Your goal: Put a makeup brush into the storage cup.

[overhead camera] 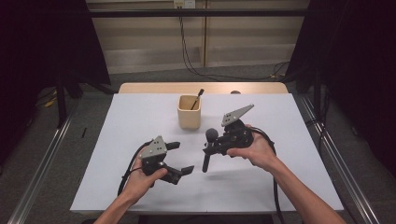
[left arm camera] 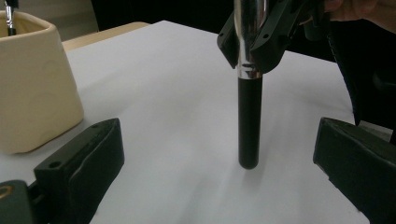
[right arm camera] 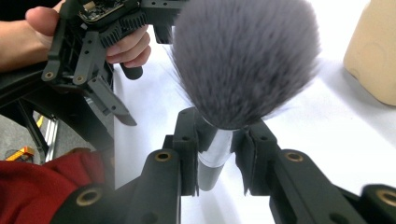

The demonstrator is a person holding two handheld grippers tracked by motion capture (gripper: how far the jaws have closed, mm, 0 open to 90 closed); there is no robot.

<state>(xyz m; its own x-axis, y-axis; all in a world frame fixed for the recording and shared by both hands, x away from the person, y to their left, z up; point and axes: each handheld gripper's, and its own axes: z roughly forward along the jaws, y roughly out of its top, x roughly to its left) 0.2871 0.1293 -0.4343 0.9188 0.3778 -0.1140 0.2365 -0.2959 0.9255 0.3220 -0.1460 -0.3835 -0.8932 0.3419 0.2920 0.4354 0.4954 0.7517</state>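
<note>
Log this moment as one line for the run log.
right gripper: shut on fluffy grey makeup brush with black handle, upright | left gripper: open, empty | cream square holder: holds another brush | white table

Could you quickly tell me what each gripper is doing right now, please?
Left gripper: open, holding nothing.
Right gripper: shut on the makeup brush, clamped at its silver ferrule, bristles up.

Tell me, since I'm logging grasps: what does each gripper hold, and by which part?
The right gripper is shut on the makeup brush, clamped at its silver ferrule just below the bristles, handle hanging down. The left gripper is open and holds nothing.
</note>
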